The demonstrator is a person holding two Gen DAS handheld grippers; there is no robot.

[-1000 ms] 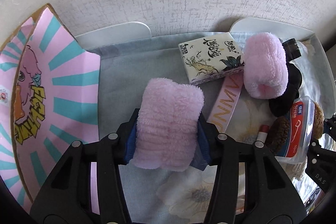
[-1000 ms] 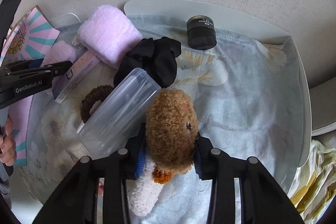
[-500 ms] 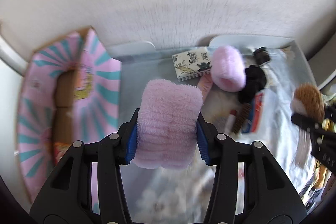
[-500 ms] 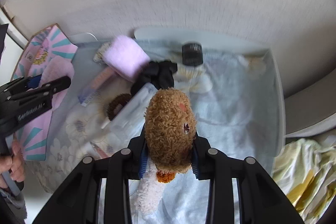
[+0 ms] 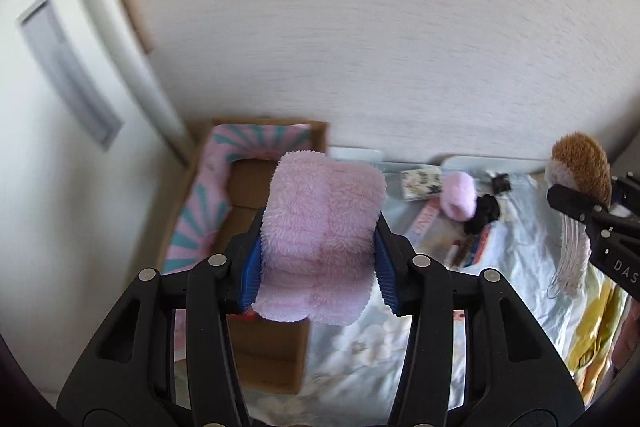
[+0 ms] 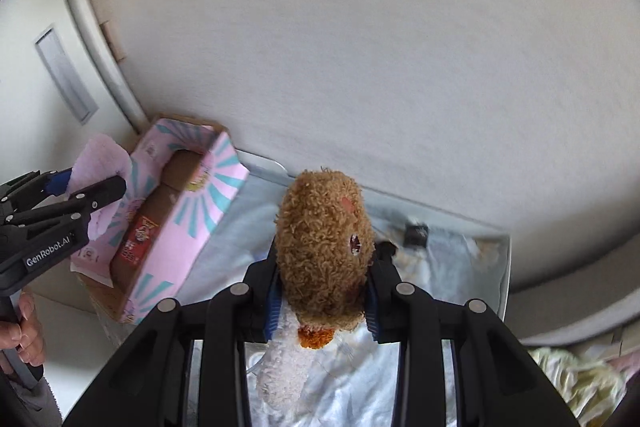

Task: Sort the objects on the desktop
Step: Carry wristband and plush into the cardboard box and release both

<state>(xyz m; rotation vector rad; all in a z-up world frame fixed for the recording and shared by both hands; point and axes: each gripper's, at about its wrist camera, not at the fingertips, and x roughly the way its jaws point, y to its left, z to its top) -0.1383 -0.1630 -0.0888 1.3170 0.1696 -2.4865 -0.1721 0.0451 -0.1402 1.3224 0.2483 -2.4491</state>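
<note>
- Pale textured wall (image 5: 400, 27) fills the upper part of the left wrist view; below it lies a tray (image 5: 500, 159) lined with light floral cloth (image 5: 360, 347).
- Left gripper (image 5: 318, 259) has its jaws partly closed on a fluffy pink folded cloth (image 5: 320, 239), both blue pads pressed into its sides.
- Behind and below that cloth stands an open cardboard box with pink and teal striped flaps (image 5: 208, 199), just beside the tray's left edge.
- Near the tray's far edge lie a small printed tissue pack (image 5: 420, 181), a second fluffy pink roll (image 5: 460, 195), a black fabric piece (image 5: 486, 213) touching that roll, and a small dark jar (image 5: 502, 182).
- At the right edge, the right gripper (image 5: 592, 203) holds a brown curly plush toy (image 5: 580, 167) clear above the tray.
- White wall takes up most of the right wrist view, with the tray's far right corner (image 6: 504, 239) under it.
- Right gripper (image 6: 322, 303) is narrowly closed on the brown plush toy (image 6: 326, 247), whose white fluffy lower part (image 6: 284, 367) hangs down between the fingers.
- Striped box (image 6: 192, 227) sits at the tray's left edge, with a red printed pack (image 6: 138, 241) inside it.
- Left gripper (image 6: 80, 191) hangs over the box with the pink cloth (image 6: 104, 155) pinched; a person's hand (image 6: 20, 331) grips its handle.
- Dark jar (image 6: 416, 233) stands near the tray's far edge.
</note>
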